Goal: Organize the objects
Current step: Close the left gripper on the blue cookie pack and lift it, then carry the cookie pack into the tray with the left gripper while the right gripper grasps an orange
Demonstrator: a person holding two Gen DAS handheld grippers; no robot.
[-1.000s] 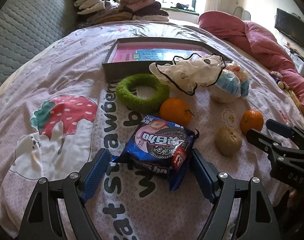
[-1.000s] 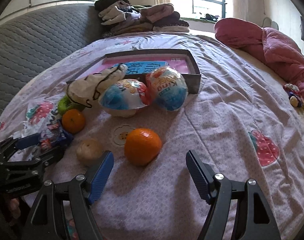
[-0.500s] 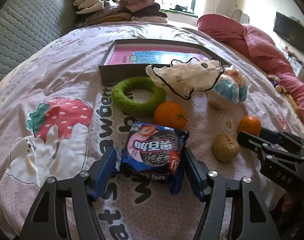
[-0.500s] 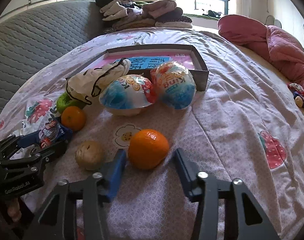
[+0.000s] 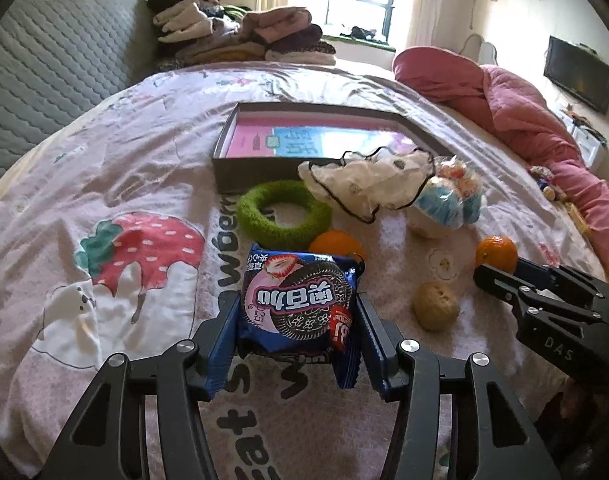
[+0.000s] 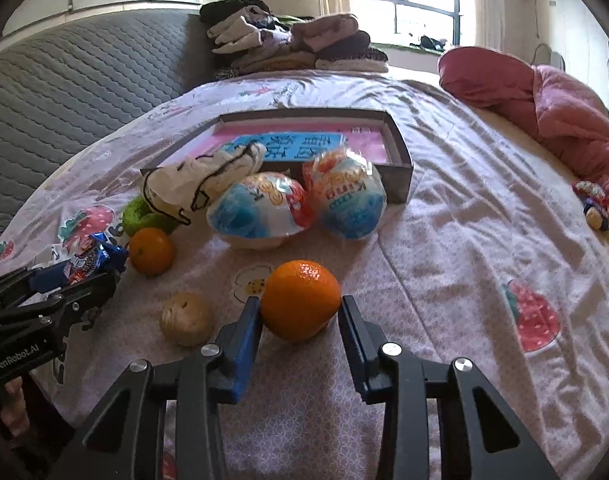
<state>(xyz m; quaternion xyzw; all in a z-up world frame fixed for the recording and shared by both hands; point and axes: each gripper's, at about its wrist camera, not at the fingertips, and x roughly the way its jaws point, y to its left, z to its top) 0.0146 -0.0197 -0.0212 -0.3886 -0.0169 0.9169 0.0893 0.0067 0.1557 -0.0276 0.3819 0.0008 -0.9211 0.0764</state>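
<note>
Left wrist view: left gripper point(image 5: 298, 338) has just been closing onto the cookie packet point(image 5: 300, 304), right gripper point(image 6: 300, 334) onto the orange point(image 6: 300, 300); next, lift both toward the box point(image 5: 240, 178).

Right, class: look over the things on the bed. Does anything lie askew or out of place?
Yes. The white drawstring pouch lies crumpled, draped over the front wall of the shallow grey box and onto a wrapped toy egg rather than inside. The rest lies loose on the bedsheet, nothing spilled.
</note>
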